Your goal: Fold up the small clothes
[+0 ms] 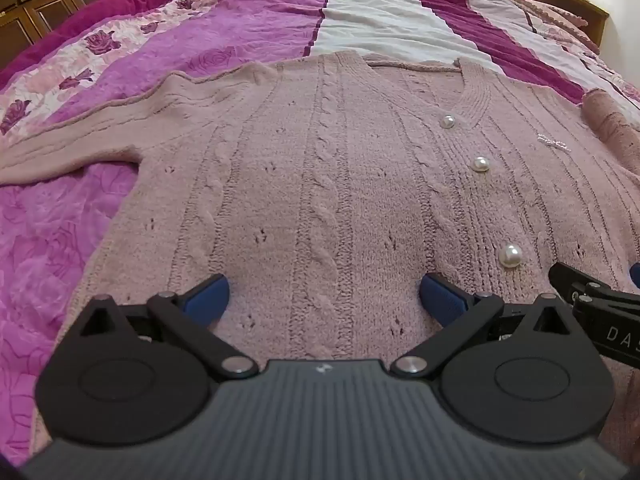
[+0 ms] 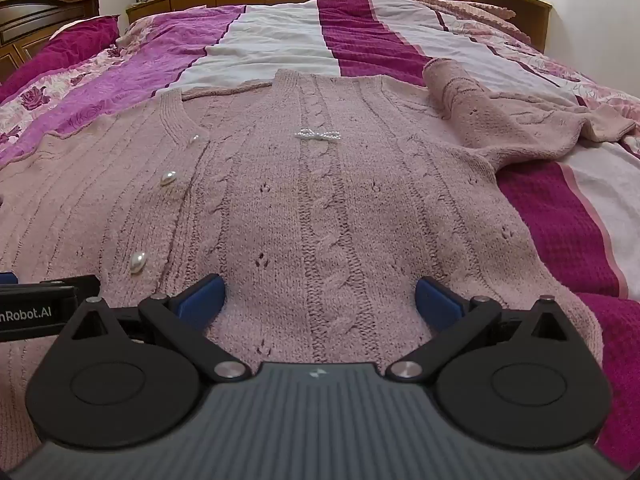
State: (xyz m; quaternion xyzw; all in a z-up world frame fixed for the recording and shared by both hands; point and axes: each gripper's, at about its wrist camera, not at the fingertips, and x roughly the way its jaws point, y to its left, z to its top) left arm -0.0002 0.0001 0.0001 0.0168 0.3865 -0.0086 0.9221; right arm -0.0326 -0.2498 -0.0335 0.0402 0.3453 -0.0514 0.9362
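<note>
A striped magenta, white and floral bedspread covers the bed, and its soft, loose surface could bunch up under anything dragged across it. On it, front up, lies the pink cable-knit cardigan, hem nearest, neckline far. The left sleeve stretches out flat to the left; the right sleeve sits crumpled at the far right, so a body fold made now would likely trap that lump. The left gripper and right gripper hover side by side over the near hem, both with jaws spread wide and holding nothing. Being so near each other, they could collide when closing. The pearl buttons and the beaded bow could snag a fingertip or get pinched, and thick knit may slip from a shallow grasp.
</note>
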